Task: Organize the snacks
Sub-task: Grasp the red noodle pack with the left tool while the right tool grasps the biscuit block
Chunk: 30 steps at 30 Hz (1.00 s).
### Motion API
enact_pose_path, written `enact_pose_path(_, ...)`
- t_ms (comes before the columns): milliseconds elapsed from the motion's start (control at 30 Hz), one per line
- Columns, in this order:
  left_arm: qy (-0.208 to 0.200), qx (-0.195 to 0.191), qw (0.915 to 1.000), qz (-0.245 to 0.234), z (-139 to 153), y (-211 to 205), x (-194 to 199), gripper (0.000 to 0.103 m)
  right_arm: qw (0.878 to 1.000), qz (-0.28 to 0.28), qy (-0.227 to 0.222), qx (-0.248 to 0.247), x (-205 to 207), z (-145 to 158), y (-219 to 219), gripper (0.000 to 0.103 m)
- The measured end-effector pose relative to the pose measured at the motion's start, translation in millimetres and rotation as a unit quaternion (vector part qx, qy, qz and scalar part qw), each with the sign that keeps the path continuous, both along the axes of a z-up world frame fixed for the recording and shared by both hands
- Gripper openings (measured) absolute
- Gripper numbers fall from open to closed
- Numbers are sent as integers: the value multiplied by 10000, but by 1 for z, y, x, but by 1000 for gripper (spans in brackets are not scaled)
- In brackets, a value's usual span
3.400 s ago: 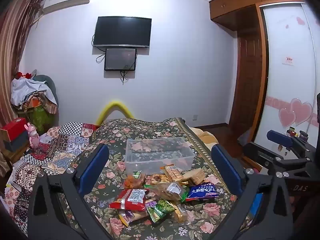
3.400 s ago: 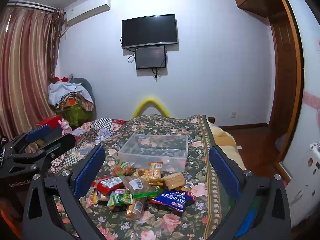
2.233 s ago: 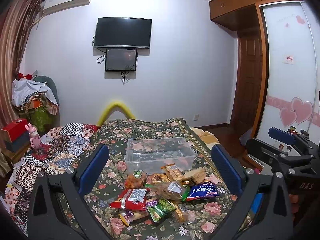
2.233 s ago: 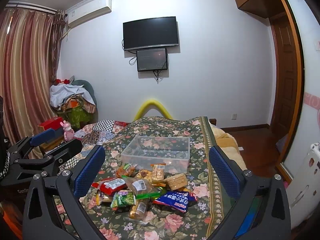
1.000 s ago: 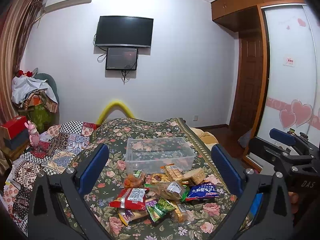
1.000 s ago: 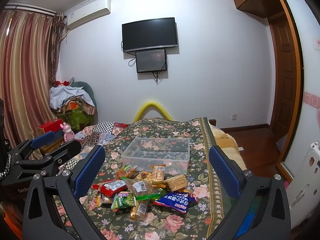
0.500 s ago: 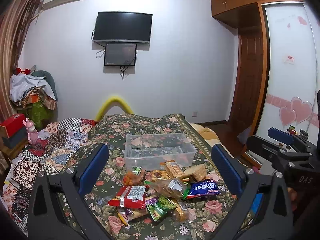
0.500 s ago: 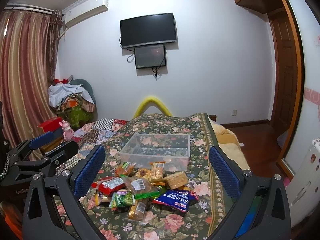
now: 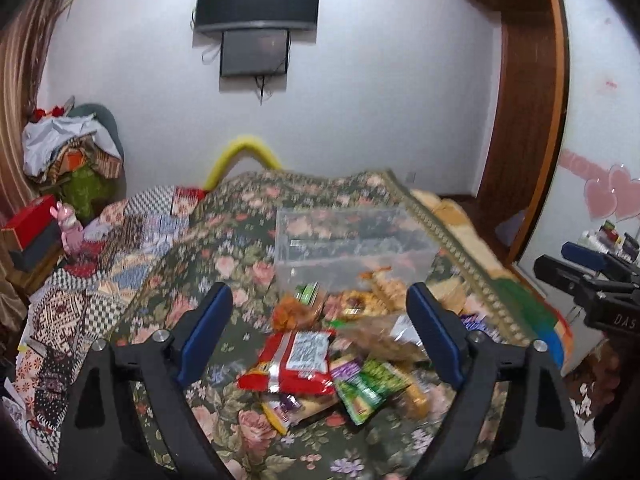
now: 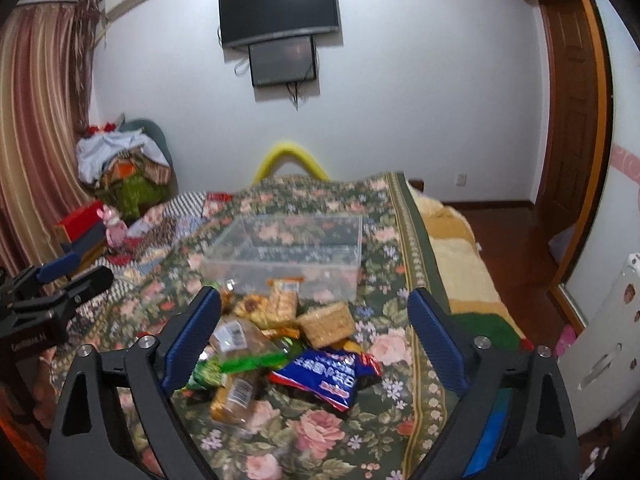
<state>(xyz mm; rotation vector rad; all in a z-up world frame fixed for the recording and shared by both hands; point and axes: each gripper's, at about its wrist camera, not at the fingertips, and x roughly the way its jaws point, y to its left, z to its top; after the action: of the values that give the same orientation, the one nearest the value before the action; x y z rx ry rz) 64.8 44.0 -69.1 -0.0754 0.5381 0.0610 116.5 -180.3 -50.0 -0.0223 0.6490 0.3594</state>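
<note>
In the left wrist view, a clear plastic box (image 9: 352,240) sat on a bed with a flowery blanket (image 9: 224,264), and I could not see any snacks inside it. A pile of snack packs lay on the blanket just in front of the box. The left claw (image 9: 318,330) was spread wide above the pile, pinching nothing, and its jaws had just been closing a little. A red pack (image 9: 296,360) lay under it, with a green pack (image 9: 366,386) beside that. In the right wrist view, the same box (image 10: 288,256) looked bare inside. The right claw (image 10: 316,340) was spread wide too, pinching nothing, its jaws also just closing a little. A blue pack (image 10: 328,374) and a tan square snack (image 10: 326,322) lay between its fingers.
</note>
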Motion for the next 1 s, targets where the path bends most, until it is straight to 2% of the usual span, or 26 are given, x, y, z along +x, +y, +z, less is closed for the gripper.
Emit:
enact_pose_path(200,631,-13,9980,54,-38,16,24,88,9980,72,620,-128,19,-30,-8,78)
enact_pose_path(367,1097,-254,9936,-80,-65,26,45,88,9939,156,1088,-56,37,-49,-10,76)
enact_pose_path(633,1722,-503,9834,-261,-101,33,79,88,9916,346,1238,-165,60,-66,4,76)
enact_pose_path(900,2122,-834,9728,-415,-128,39,105,88,9869,622,1453,-318,84,-86,20,76)
enact_pose_path(1000,2201,-846,9709,-425,-138,38,112,87,9856,686,1492,-391,89,-92,25,76)
